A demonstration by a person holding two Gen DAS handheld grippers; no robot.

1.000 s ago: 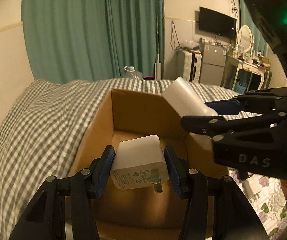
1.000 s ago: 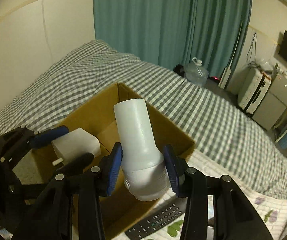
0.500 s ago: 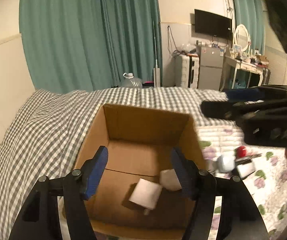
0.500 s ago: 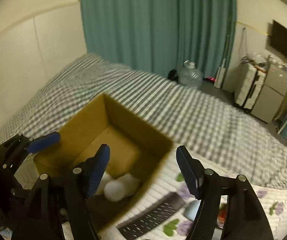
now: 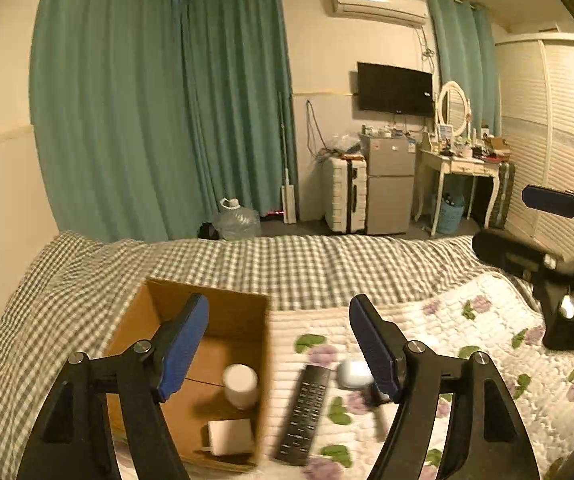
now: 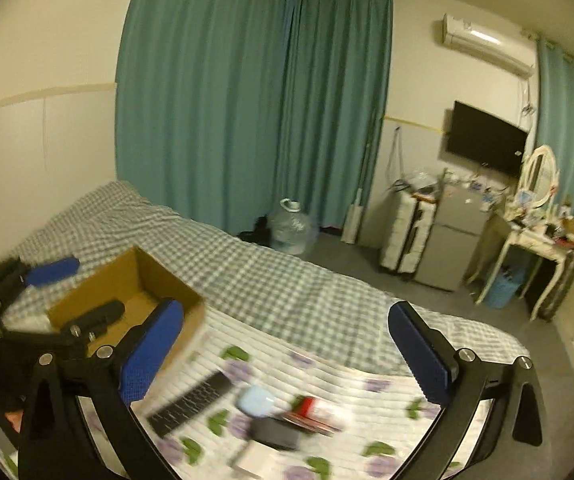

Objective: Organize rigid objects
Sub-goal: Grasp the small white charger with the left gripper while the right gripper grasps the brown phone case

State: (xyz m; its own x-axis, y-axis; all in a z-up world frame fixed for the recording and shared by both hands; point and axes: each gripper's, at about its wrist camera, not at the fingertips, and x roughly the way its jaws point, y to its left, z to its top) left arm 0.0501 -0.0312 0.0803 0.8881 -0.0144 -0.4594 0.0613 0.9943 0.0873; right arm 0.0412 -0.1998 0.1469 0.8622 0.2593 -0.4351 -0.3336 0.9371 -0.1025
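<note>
An open cardboard box stands on the bed; it also shows in the right wrist view. Inside it lie a white bottle and a white charger. My left gripper is open and empty, raised above the box's right edge. My right gripper is open and empty above the floral quilt. Beside the box on the quilt lie a black remote, seen too in the right wrist view, and a pale blue case. A red item and a black item lie nearby.
A checked blanket covers the far half of the bed. Green curtains, a water jug, a suitcase, a small fridge and a dressing table stand beyond. A white flat item lies at the quilt's near edge.
Both grippers opened and dropped the charger and the bottle into the box, then rose and drew back. Both views now swing right toward the quilt.
</note>
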